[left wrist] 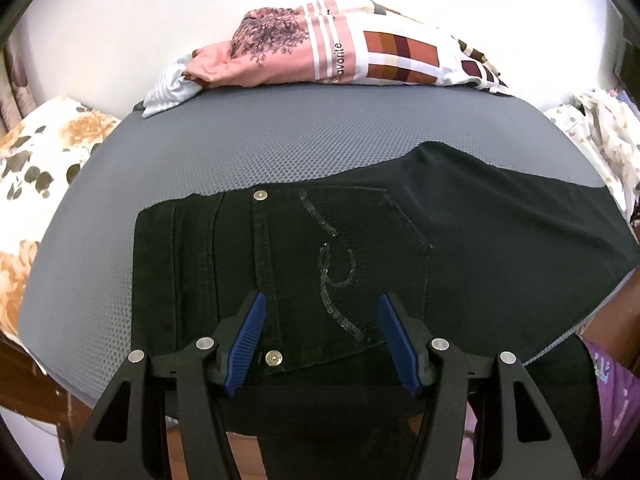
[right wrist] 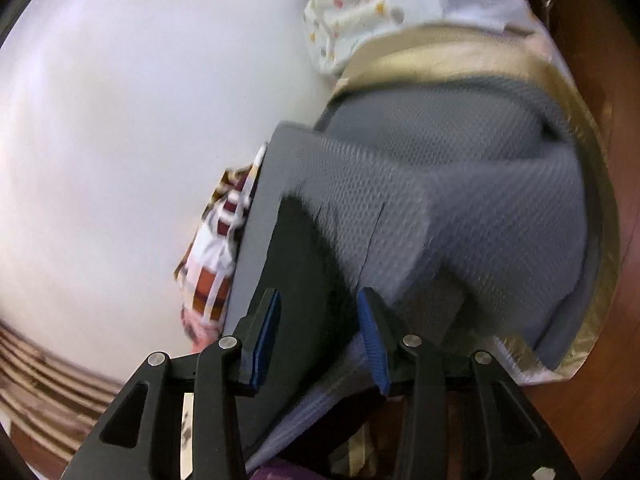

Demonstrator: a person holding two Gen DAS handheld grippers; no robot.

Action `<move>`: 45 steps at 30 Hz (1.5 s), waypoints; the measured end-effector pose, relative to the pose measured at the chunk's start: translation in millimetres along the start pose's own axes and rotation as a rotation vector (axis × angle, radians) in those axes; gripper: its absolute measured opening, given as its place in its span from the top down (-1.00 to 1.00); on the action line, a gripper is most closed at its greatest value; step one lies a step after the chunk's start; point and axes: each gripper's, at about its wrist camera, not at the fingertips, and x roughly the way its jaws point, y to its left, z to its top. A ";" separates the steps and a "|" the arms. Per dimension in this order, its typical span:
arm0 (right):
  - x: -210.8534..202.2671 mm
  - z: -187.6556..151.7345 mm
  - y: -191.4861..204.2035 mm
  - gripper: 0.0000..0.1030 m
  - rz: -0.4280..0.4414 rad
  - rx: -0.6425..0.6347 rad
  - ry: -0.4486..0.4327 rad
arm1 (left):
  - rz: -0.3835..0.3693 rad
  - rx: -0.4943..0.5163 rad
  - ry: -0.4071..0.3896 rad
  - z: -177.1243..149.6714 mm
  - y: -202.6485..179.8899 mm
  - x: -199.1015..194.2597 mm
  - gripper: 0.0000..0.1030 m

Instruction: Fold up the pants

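Black pants (left wrist: 360, 248) lie across the grey mesh mat (left wrist: 240, 148), waistband to the left, a back pocket with a sequin swirl facing up, and the legs running off to the right. My left gripper (left wrist: 322, 308) is open just above the pocket near the mat's front edge, its blue pads (left wrist: 248, 340) apart with nothing between them. In the blurred, tilted right wrist view, my right gripper (right wrist: 318, 300) is open over the dark end of the pants (right wrist: 296, 264) at the mat's edge (right wrist: 440, 208).
A pile of folded clothes, pink and checked (left wrist: 332, 52), sits at the mat's far edge. Floral fabric (left wrist: 36, 168) lies to the left and spotted white fabric (left wrist: 600, 132) to the right. The person's purple clothing (left wrist: 616, 392) is at the lower right.
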 end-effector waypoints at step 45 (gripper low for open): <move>75.7 -20.8 76.8 0.78 -0.196 -0.242 0.061 | 0.131 0.074 -0.012 -2.9 -16.6 -0.2 -0.61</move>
